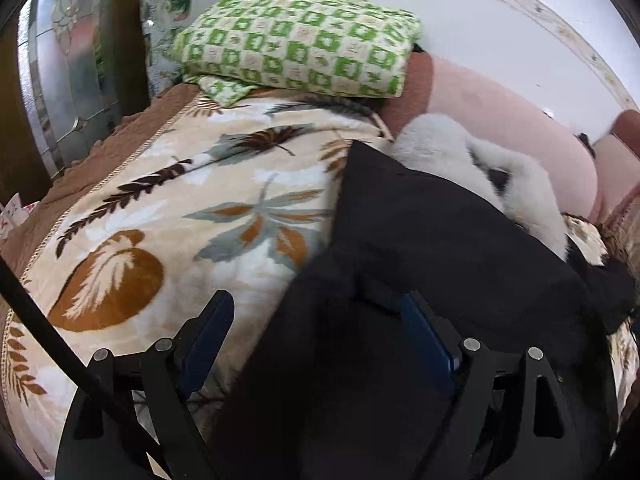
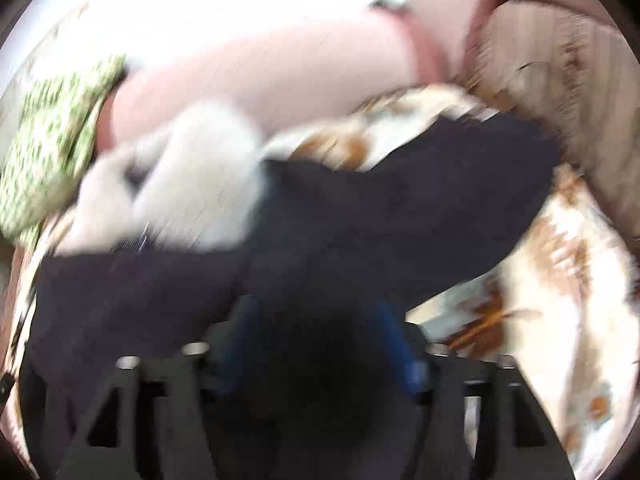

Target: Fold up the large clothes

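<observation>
A large black garment [image 1: 440, 240] lies on a bed covered by a cream leaf-patterned blanket [image 1: 180, 200]. My left gripper [image 1: 316, 308] hovers over the garment's near left edge with its jaws wide open; black cloth lies between and over the blue-padded fingers [image 1: 424, 332]. In the blurred right wrist view the same black garment [image 2: 360, 216] spreads ahead. My right gripper [image 2: 316, 316] is open, with black cloth bunched between its fingers [image 2: 392, 340].
A white fluffy item [image 1: 480, 160] lies beside the garment's far edge, also in the right wrist view [image 2: 180, 184]. A folded green checked cloth [image 1: 300, 40] sits at the bed's head. Pink cushions [image 1: 520, 120] line the wall side. A wooden door frame stands at the left.
</observation>
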Demonstrator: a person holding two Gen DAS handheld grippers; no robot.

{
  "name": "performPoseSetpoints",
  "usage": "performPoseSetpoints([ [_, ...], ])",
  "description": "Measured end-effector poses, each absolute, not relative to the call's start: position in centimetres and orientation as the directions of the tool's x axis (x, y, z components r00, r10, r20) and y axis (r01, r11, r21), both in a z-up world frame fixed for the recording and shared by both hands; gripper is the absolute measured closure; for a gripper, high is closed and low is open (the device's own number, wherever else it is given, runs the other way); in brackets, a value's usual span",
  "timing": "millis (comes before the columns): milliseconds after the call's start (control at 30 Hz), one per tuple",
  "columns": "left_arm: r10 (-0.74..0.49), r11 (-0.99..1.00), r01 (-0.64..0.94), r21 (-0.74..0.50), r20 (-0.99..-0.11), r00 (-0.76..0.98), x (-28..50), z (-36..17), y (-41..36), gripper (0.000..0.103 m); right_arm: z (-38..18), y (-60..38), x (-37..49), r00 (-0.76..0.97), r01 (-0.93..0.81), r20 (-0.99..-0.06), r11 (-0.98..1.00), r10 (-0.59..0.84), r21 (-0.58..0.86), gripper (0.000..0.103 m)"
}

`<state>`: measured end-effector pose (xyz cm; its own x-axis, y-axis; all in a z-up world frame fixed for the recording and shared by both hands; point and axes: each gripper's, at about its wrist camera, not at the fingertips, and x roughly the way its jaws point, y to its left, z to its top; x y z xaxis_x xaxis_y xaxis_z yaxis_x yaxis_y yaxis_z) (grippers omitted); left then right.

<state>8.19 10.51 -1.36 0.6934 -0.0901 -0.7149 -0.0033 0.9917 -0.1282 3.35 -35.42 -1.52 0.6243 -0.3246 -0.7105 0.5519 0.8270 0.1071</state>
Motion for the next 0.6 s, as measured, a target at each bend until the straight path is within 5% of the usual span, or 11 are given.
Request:
performPoseSetpoints([
  [33,-0.107,0.990,0.011,-0.137,-0.715,0.691,8.0,-1.3,10.3,0.018,-1.5,-36.7,2.7,0.610,0.584,-0.705,0.806,-0.362,0.092,0.013],
  [167,-0.149,0.987,0.061,-0.150,-0.693,0.705,7.3,-1.1,9.2,0.018,-3.8,-46.1,-0.4,0.519,0.736,-0.758,0.658,-0.396,0.160,0.013],
  [367,-0.168,0.986,0.113,-0.126,-0.664,0.729,6.8,-1.2,7.7,0.018,-9.4,-57.8,-2.7,0.626,0.753,-0.761,0.384,-0.167,0.535,0.020],
  [600,-0.157,0.986,0.150,-0.072,-0.699,0.698,7.4,-2.9,6.0,0.018,-9.3,-61.9,1.7,0.652,0.739,-0.731,0.388,-0.203,0.551,0.020],
])
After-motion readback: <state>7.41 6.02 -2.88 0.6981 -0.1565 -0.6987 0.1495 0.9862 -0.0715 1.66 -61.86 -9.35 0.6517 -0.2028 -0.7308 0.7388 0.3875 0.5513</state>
